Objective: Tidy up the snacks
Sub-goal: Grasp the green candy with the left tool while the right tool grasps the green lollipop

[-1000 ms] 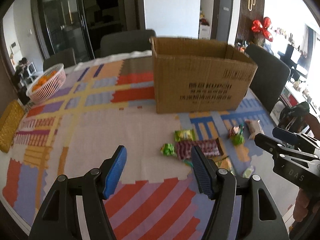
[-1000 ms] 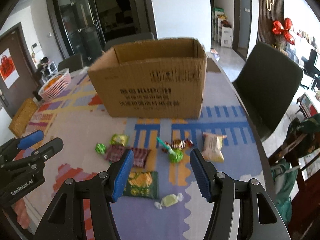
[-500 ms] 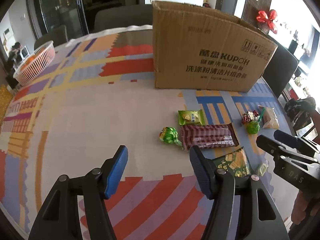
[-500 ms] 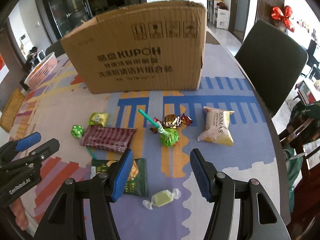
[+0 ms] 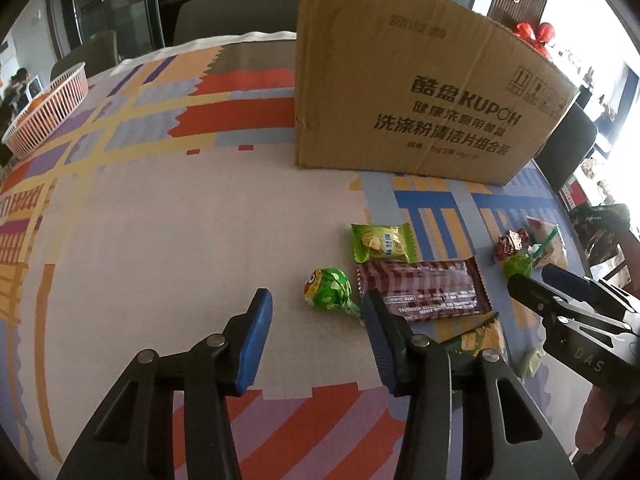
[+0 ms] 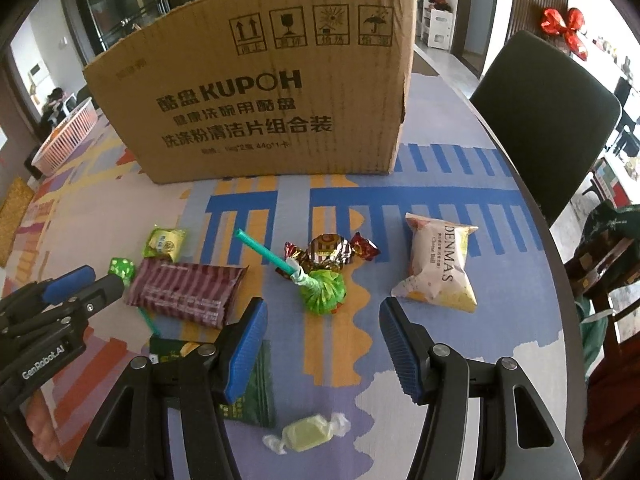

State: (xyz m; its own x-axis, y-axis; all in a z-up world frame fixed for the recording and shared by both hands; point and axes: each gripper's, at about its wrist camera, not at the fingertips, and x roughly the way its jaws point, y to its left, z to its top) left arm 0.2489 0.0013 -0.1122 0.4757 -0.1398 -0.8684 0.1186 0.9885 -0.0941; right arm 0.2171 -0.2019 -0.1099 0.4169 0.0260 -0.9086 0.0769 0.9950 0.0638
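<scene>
Approach step, by the look of it: snacks lay loose on the tablecloth before the cardboard box, none yet gripped. Left gripper closing, empty, near a green lollipop; right gripper apart, empty, before another green lollipop. Next, probably: pads lowered astride a wrapper, then clamped.

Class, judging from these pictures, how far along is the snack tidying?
Done: nothing visibly. In hand: nothing; the left tool, jaws closing, and right tool are empty. Left: the lollipop, striped bar and other snacks lie before the cardboard box.
</scene>
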